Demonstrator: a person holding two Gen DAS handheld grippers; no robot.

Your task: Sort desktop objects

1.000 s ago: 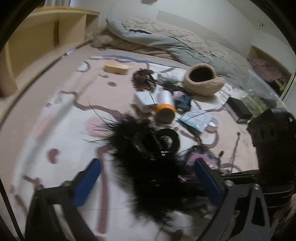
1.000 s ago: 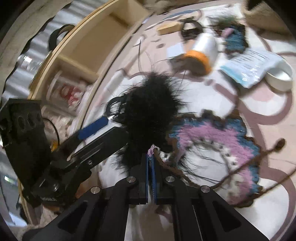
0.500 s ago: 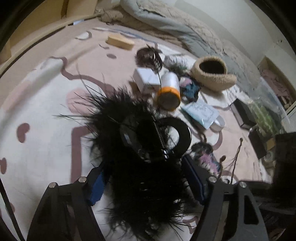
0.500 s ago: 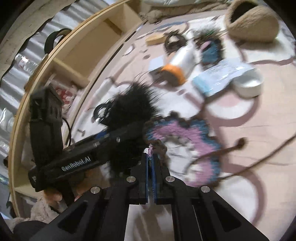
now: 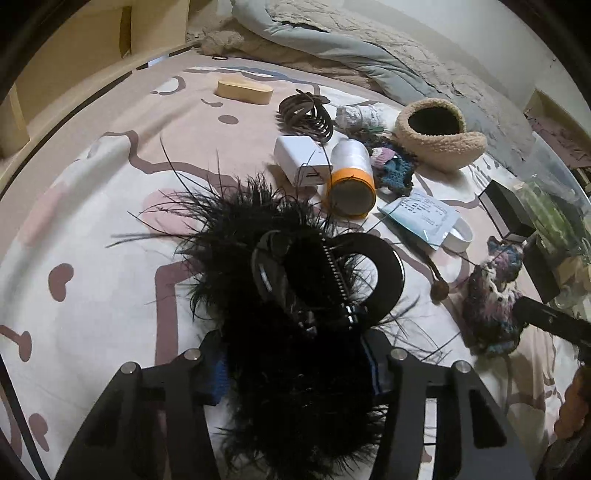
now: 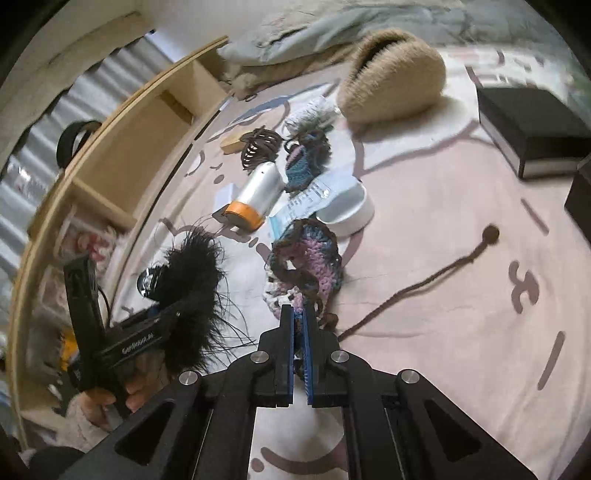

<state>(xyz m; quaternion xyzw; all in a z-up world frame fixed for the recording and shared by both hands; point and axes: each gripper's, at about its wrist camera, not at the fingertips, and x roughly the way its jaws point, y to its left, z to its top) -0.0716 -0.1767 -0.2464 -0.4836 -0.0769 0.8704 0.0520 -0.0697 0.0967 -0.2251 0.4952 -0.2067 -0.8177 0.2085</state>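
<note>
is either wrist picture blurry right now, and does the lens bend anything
Left wrist view: sharp, though the black feather piece blocks the middle; the shelf edge curves. Right wrist view: mostly sharp, softer toward the left gripper; the shelf bows strongly.

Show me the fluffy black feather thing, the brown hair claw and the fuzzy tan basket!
fluffy black feather thing [image 5: 258, 236]: left wrist view, upper feathers.
brown hair claw [image 5: 304, 114]: left wrist view, curved teeth.
fuzzy tan basket [image 6: 399, 70]: right wrist view, outer side.

A pink and cream patterned bedsheet [image 5: 110, 206] covers the bed. Along its far edge lies a crumpled grey-blue quilt [image 5: 332, 40] under a pale wall [image 5: 480, 26]. A light wooden shelf unit [image 6: 122, 147] runs along the left edge.
</note>
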